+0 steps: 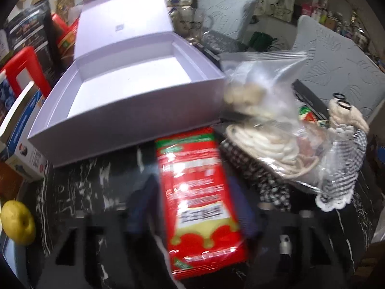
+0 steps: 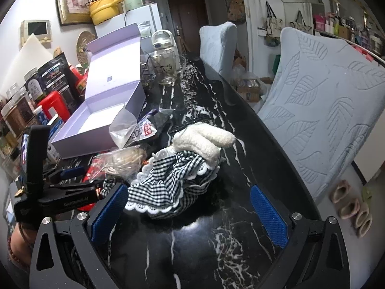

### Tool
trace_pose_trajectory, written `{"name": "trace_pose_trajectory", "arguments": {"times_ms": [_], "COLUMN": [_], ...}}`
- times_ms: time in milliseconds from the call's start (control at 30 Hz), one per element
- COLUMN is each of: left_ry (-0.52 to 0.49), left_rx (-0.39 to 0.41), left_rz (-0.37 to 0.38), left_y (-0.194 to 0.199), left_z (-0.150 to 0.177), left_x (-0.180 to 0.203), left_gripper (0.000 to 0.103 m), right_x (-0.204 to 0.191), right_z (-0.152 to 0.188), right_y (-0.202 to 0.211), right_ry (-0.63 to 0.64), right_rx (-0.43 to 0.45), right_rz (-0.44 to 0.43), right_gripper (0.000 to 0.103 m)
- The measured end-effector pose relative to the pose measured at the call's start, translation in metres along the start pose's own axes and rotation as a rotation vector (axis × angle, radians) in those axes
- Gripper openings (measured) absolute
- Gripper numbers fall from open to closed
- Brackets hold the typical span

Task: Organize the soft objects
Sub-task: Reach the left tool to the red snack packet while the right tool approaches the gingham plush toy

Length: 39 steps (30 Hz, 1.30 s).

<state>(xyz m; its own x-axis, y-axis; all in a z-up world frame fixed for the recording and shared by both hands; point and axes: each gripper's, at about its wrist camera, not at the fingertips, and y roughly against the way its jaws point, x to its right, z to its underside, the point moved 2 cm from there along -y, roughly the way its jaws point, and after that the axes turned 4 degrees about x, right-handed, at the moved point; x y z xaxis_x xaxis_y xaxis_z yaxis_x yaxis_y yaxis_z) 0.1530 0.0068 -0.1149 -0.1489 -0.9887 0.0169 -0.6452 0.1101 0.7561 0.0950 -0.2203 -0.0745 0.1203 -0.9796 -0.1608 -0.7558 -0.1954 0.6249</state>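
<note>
- The left gripper (image 1: 192,219) has its fingers closed on a red snack packet (image 1: 197,207), which runs lengthwise between them.
- At the packet's 11 o'clock an open lilac box (image 1: 125,110) stands on the black marble table (image 1: 96,180).
- The right gripper (image 2: 190,213) has its blue pads (image 2: 268,213) spread wide, holding nothing.
- At its 12 o'clock lies a plush toy in a checked dress (image 2: 182,168); a clear bag of cream cord (image 2: 125,159) lies at the toy's 9 o'clock.

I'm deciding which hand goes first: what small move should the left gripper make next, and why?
Probably lift the red foil snack packet toward the open lavender cardboard box. The left gripper appears closed on the packet, the box lies just ahead with its lid up, and nothing shows inside it. The right gripper is open, short of the plush toy in a gingham dress.
</note>
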Motion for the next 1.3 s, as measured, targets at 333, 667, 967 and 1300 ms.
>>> {"name": "trace_pose_trajectory", "arguments": {"times_ms": [333, 667, 967, 1300], "left_ry": [0.039, 0.041, 0.073, 0.093], "left_rx": [0.023, 0.139, 0.002, -0.083], "left_rz": [0.093, 0.129, 0.148, 0.121], "left_y": [0.015, 0.052, 0.016, 0.001], "left_z": [-0.002, -0.022, -0.010, -0.002], "left_x": [-0.015, -0.026, -0.027, -0.023], "left_gripper": [0.048, 0.037, 0.037, 0.076], "right_x": [0.004, -0.004, -0.007, -0.002], "right_z": [-0.005, -0.017, -0.012, -0.013], "right_y": [-0.009, -0.033, -0.042, -0.041], "right_ry": [-0.031, -0.051, -0.042, -0.052], "right_rx": [-0.015, -0.028, -0.058, -0.060], "right_rz": [0.002, -0.002, 0.021, 0.022], "right_gripper": [0.103, 0.103, 0.103, 0.103]}}
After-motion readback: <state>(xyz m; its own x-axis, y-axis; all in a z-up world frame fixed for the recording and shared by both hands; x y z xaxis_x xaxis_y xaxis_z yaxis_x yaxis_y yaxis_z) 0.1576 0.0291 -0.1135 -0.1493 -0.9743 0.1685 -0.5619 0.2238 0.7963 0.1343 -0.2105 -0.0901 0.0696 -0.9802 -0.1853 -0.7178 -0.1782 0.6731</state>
